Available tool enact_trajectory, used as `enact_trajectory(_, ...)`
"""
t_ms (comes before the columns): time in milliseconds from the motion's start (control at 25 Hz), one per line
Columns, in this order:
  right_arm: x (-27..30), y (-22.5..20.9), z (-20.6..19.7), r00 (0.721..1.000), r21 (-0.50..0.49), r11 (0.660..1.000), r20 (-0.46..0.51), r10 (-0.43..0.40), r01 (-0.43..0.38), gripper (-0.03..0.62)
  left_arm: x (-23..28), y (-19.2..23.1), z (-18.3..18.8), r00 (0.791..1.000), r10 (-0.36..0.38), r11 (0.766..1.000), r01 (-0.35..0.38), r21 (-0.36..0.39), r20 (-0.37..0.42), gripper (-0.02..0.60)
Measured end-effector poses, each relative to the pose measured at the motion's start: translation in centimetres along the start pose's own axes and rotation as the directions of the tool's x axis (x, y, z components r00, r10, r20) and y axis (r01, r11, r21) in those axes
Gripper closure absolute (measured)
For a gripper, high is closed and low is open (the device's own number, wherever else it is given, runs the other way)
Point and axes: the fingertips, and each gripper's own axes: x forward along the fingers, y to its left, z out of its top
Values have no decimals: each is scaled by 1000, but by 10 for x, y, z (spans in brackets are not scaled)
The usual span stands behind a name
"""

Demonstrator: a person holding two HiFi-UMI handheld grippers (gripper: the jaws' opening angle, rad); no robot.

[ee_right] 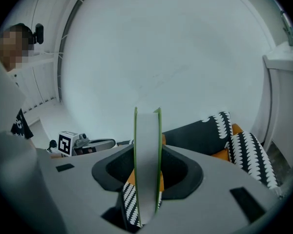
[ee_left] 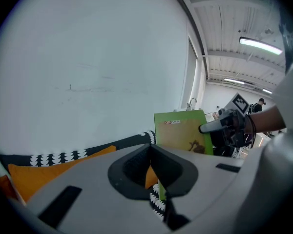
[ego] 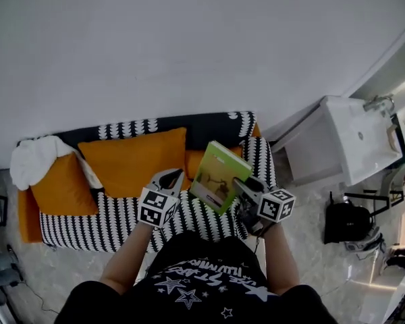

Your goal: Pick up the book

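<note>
The book (ego: 219, 176) is up in the air above the black-and-white patterned sofa (ego: 209, 218), tilted, with its green cover facing up and its lower right edge clamped in the right gripper (ego: 246, 189). In the right gripper view the jaws press on both covers, and the pale page edge runs upright between them. The left gripper (ego: 169, 177) hangs just beside the book, apart from it; its jaws stand together with nothing between them. The pick-up looks essentially made — the book touches neither the seat nor the orange cushion (ego: 131, 160). What remains is the carry. That calls for a steady clamp, since a grip on one edge lets the book sag or swing — the free gripper could support its far side.
</note>
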Motion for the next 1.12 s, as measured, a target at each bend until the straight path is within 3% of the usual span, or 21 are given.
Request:
enact_trajectory(280,-17,-6,3,996,-8,996,-12,94,-94,438,-17,-27,-2,994,109,994,-109,-10,3,574)
enact_trajectory(640,-52,-25,12,975,-69,975,-81,205,-211,437,-26,-82,1,964,264,963,-262,-57,33,574)
enact_trajectory(960,-84,-35,5,944,-28,947,-97,316,-320,437,-40,-142,-12,925,378,922,-373,-108,34,574)
enact_trajectory(1120,-104,-39,-3,925,-22,931,-125,360,-365,438,-53,-173,-27,897,442,889,-436,-139,10,574)
